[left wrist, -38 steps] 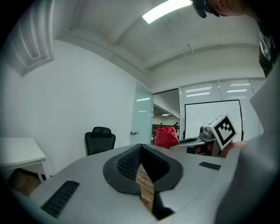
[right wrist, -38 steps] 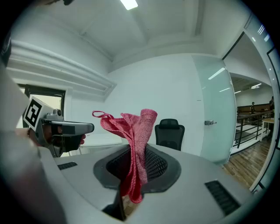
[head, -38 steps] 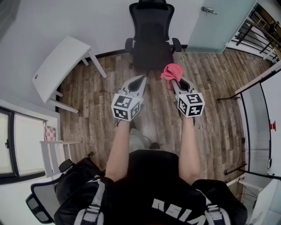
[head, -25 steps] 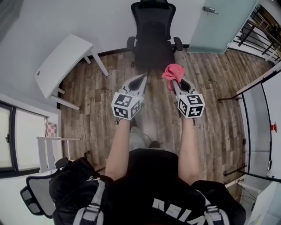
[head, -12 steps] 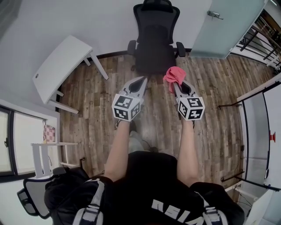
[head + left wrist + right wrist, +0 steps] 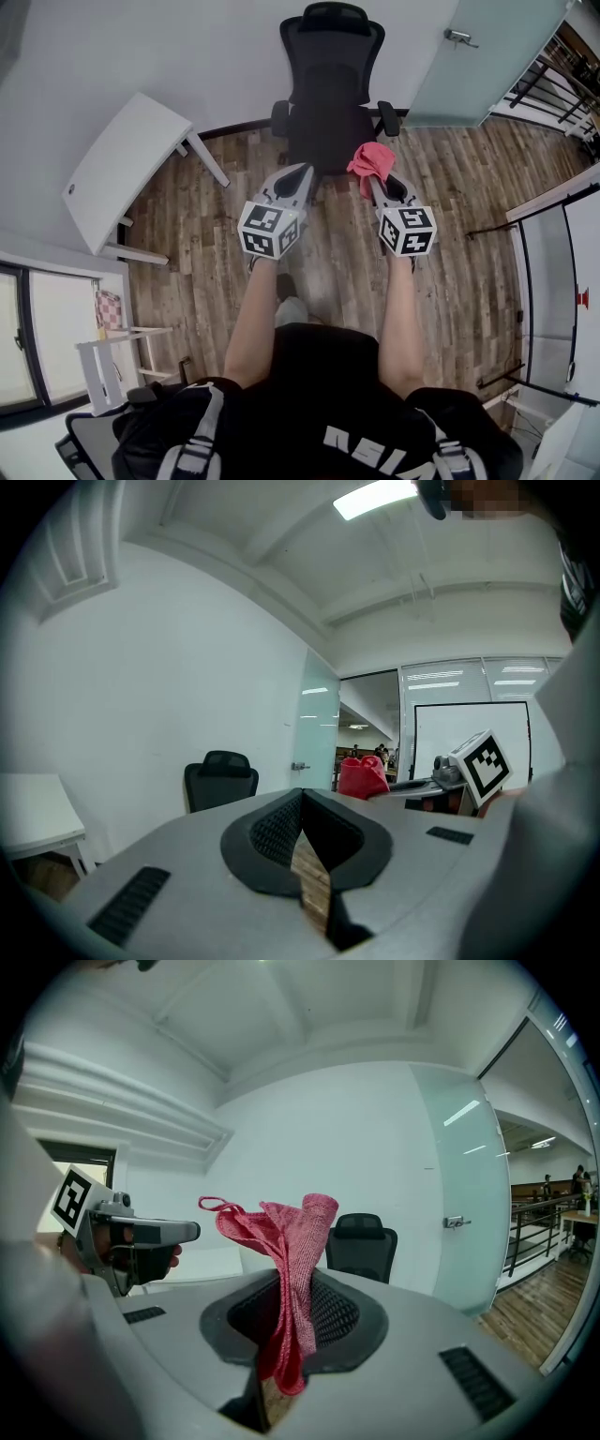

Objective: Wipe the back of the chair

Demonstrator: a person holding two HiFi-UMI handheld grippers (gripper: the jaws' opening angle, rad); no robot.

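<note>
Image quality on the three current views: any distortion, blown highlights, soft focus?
Head view: strong fisheye, floor planks and walls curve, chair sharp and evenly lit. Left gripper view: dark round vignette, ceiling light blown out to white. Right gripper view: same vignette, cloth crisp enough to show its weave, streaky reflections on the glass door.

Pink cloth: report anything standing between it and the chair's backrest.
Nothing visible does. The right gripper holds the pink cloth clamped, and the black chair stands ahead against the wall, facing it; only the chair's own seat lies before the backrest.
</note>
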